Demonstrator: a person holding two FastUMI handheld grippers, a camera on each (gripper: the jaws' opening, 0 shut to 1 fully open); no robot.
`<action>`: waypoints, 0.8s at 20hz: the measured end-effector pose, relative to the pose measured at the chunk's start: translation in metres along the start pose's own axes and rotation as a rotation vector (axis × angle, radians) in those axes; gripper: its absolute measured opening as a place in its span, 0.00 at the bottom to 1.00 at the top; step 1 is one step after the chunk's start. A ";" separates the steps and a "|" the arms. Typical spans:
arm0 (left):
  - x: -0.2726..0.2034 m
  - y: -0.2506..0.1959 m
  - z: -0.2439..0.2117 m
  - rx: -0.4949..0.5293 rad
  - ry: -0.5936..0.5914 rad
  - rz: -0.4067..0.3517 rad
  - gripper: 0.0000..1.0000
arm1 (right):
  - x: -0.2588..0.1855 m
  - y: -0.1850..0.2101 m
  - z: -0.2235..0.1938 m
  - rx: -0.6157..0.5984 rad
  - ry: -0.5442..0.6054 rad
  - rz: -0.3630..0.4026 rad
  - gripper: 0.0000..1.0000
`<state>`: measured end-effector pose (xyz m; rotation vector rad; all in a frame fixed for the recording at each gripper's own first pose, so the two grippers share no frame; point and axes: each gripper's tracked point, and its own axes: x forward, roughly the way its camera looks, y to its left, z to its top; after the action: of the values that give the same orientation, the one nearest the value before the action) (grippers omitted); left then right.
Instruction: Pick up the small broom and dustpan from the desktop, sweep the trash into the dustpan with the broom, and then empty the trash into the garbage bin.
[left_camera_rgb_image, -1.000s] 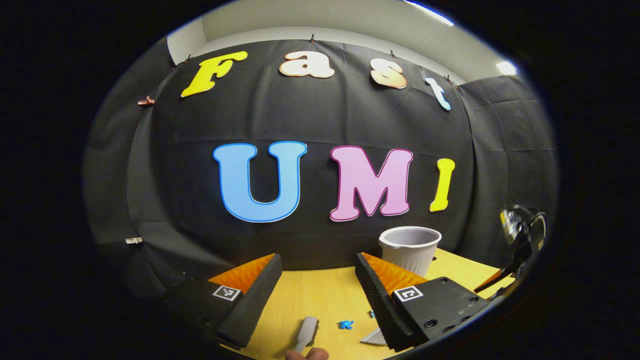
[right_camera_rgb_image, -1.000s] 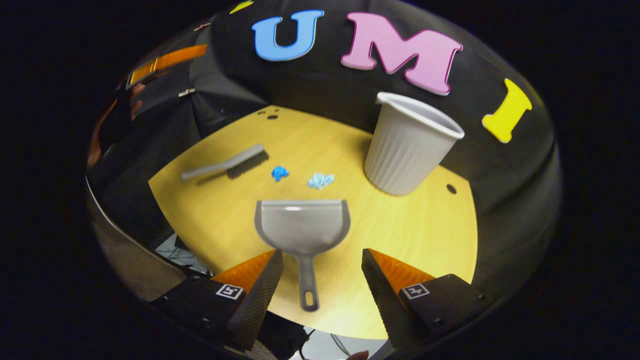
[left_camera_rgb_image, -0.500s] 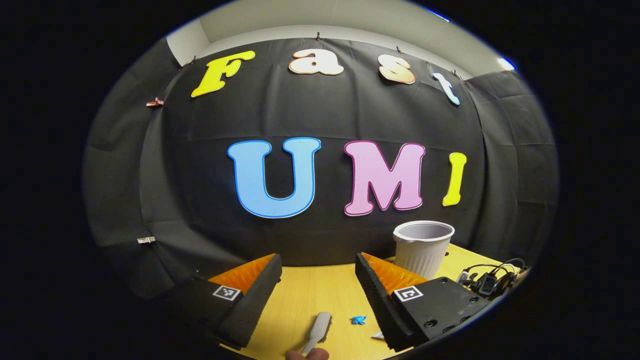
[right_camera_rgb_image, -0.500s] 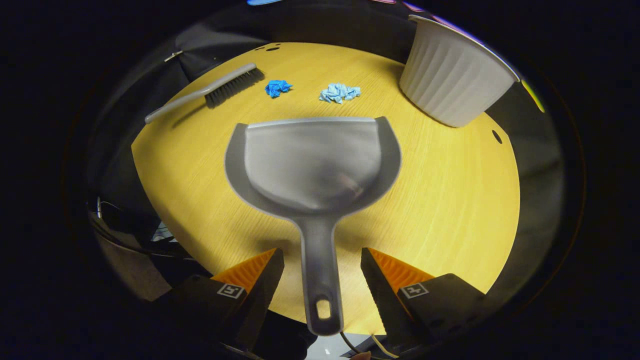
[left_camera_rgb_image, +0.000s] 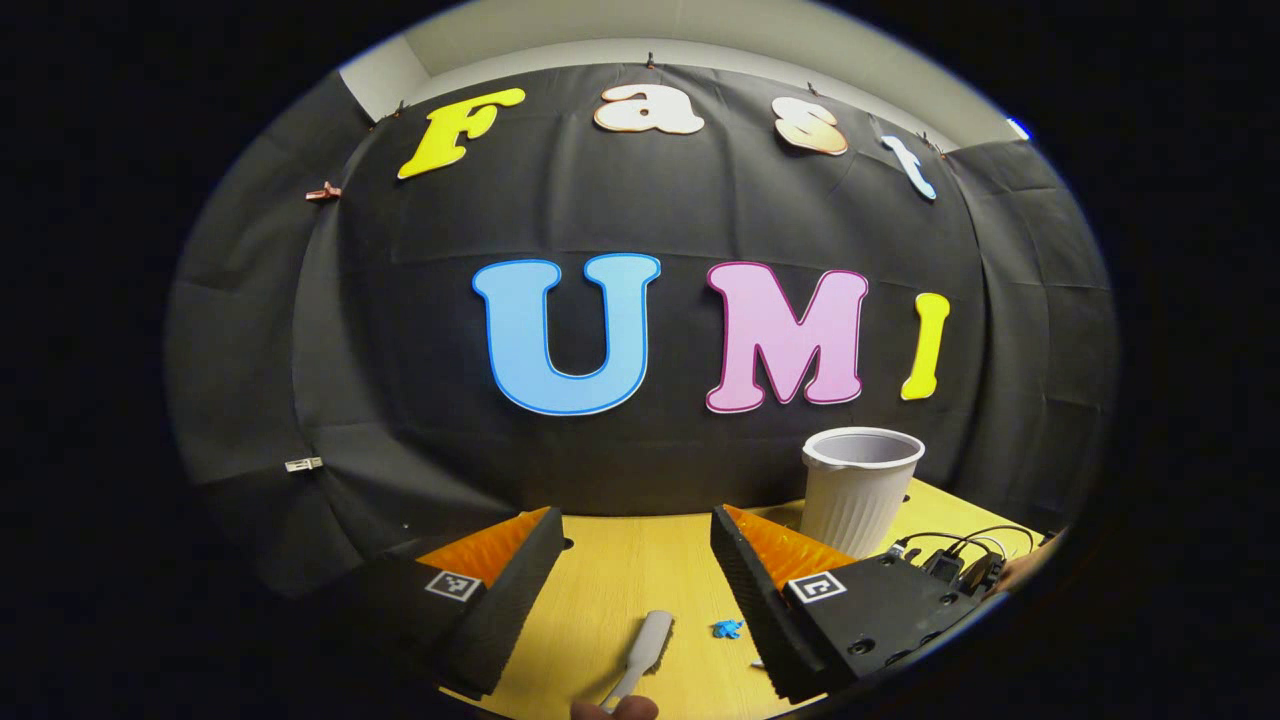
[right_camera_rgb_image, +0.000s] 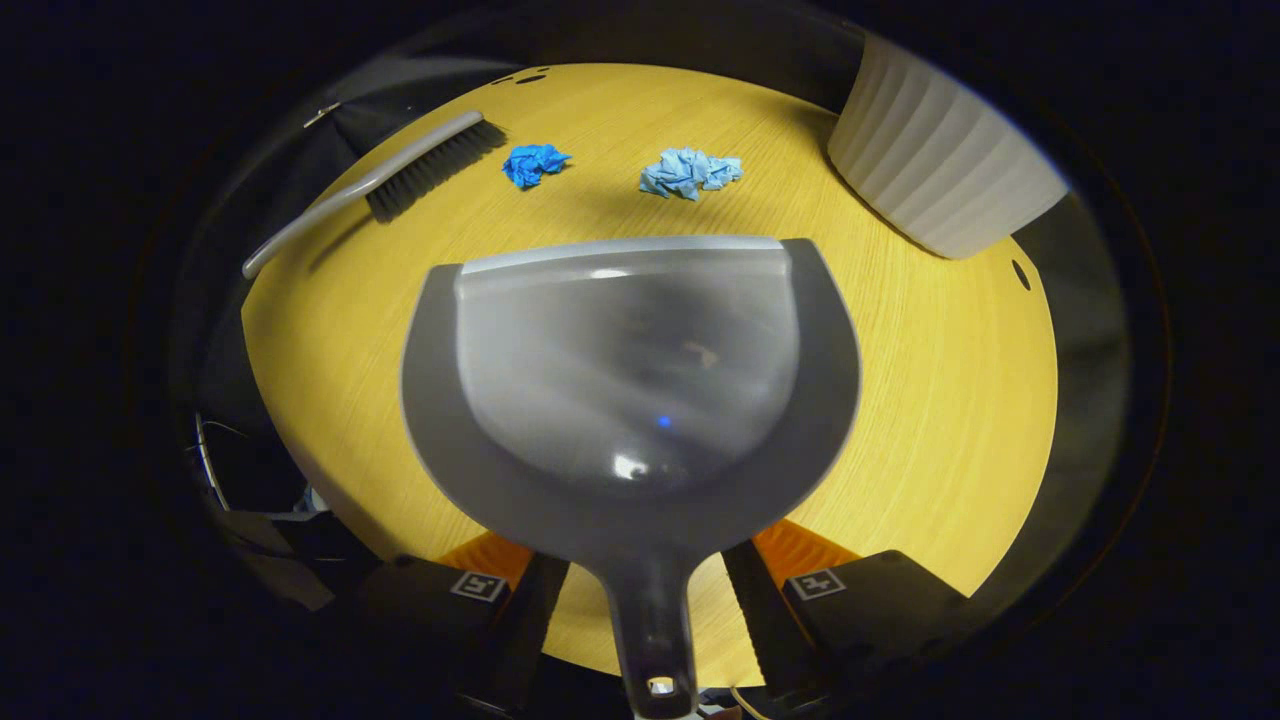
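Right gripper (right_camera_rgb_image: 645, 590): fingers spread either side of the dustpan (right_camera_rgb_image: 630, 380) handle, a gap showing on each side; pan lying flat on the desktop (right_camera_rgb_image: 940, 400), mouth toward two crumpled blue paper scraps (right_camera_rgb_image: 690, 172); broom (right_camera_rgb_image: 400, 185) lying beyond, left of the scraps; garbage bin (right_camera_rgb_image: 940, 170) upright at far right. Left gripper (left_camera_rgb_image: 635, 560): fingers spread, raised above the desktop, holding nothing.

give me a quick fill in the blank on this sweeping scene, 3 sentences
1. The dustpan handle lies between the right gripper's ____.
2. The broom lies on the desk beside ____ blue paper scraps.
3. The bin stands ____ on the desk.

Missing words: fingers; two; upright
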<state>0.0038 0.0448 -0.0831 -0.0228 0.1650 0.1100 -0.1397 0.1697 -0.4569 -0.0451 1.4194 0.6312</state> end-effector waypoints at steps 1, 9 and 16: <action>0.001 0.001 0.000 0.004 -0.002 0.003 0.95 | 0.001 0.000 0.004 -0.012 -0.015 0.000 0.69; 0.015 -0.004 -0.028 -0.002 0.072 0.005 0.95 | -0.002 0.002 0.001 -0.087 -0.046 0.010 0.36; 0.026 -0.016 -0.144 0.053 0.455 -0.107 0.95 | -0.011 -0.010 0.006 -0.069 -0.093 -0.002 0.31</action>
<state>0.0080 0.0270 -0.2297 -0.0030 0.6208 -0.0083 -0.1301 0.1598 -0.4489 -0.0710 1.3071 0.6720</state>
